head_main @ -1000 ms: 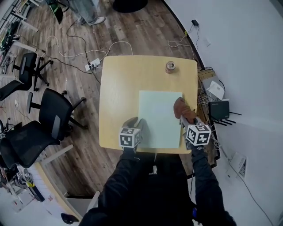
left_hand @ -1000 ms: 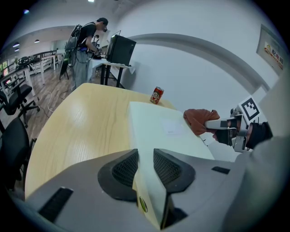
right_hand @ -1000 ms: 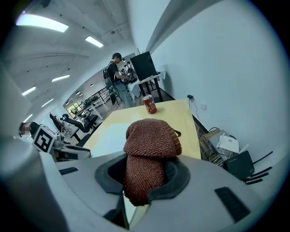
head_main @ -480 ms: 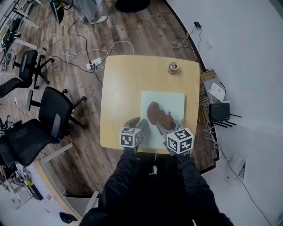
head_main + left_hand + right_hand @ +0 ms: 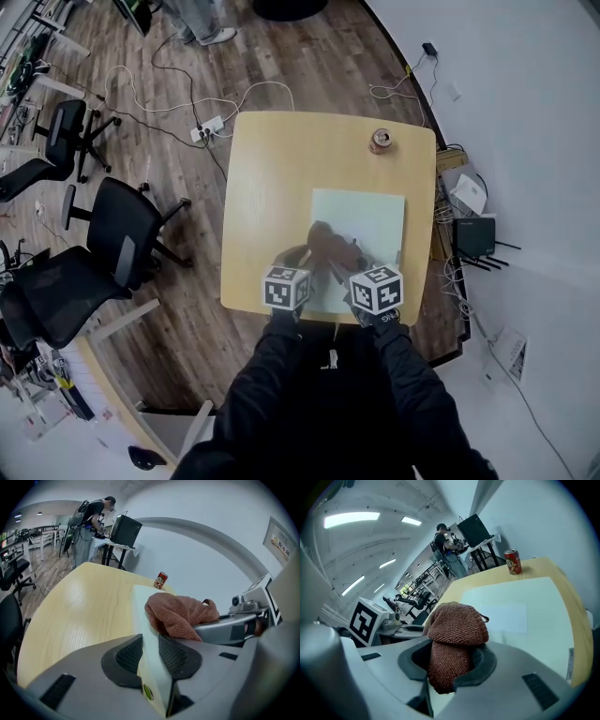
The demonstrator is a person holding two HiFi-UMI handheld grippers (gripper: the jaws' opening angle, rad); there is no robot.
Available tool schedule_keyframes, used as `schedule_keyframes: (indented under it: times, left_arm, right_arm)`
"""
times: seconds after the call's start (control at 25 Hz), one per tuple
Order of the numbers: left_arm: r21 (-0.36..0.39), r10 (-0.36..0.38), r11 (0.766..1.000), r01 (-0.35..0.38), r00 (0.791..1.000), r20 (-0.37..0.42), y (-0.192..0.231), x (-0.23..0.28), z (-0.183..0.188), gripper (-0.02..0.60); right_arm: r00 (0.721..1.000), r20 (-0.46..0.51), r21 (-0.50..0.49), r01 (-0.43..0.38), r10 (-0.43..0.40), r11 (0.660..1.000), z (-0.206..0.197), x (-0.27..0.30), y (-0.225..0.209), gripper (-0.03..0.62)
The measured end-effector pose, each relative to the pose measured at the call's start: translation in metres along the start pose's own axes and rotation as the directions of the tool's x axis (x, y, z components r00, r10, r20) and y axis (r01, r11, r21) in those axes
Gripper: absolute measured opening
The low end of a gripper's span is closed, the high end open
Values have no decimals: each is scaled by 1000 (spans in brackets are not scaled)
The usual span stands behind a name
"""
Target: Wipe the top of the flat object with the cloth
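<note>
A pale green flat board (image 5: 370,220) lies on the right half of the wooden table (image 5: 272,187). My left gripper (image 5: 298,259) is shut on the board's near left edge; the edge (image 5: 140,603) runs between its pads (image 5: 174,654). A brown cloth (image 5: 326,240) rests on the board's near left part, and my right gripper (image 5: 340,266) is shut on it. In the right gripper view the cloth (image 5: 457,623) bulges out over the jaws, with the board (image 5: 520,606) beyond. In the left gripper view the cloth (image 5: 180,613) lies just right of the gripped edge.
A red drink can (image 5: 381,141) stands near the table's far right corner. Black office chairs (image 5: 103,253) stand left of the table. Cables and a power strip (image 5: 211,127) lie on the floor beyond. A router (image 5: 473,234) and boxes sit by the right wall.
My right gripper has dragged the cloth from the board's right edge leftward across it, to just beside the left gripper. The left gripper has kept its hold on the board.
</note>
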State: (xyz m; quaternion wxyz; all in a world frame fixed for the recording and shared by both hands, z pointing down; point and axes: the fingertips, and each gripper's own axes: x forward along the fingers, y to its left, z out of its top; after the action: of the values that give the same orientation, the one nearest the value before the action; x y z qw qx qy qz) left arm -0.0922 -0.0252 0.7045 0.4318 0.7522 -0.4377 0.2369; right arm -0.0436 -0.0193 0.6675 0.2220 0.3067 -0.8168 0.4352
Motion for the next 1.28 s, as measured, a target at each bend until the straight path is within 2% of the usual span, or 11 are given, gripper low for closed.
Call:
schedule_keyframes:
  times: [0.24,0.72,1.0,1.12,1.28]
  left_arm:
    - [3,6,1000,-6,1000,-10,-2,-3,1,127]
    - [18,8,1000,-7,1000,-24,-1,-5,1,127]
    - [20,-3,1000,4,1000,-27,-3,-3,-2,127]
    - [17,-27,999,28,999,-34,-4,-3,-2,127]
    - [6,-63,998,64,997,-41,-4,-4,-2,126]
  right_arm:
    - [994,-45,-1,95,-95,995,-16,-15,-28,109]
    - [974,-14,54,227,-227,972,-32,-79,-90,109]
    - [957,-8,49,291,-291,956,-40,-109,-114,109]
    - [951,9,60,307,-308,950,-37,-124,-112,109]
    - [962,55,46,264,-266,964,-25,-130,-81,109]
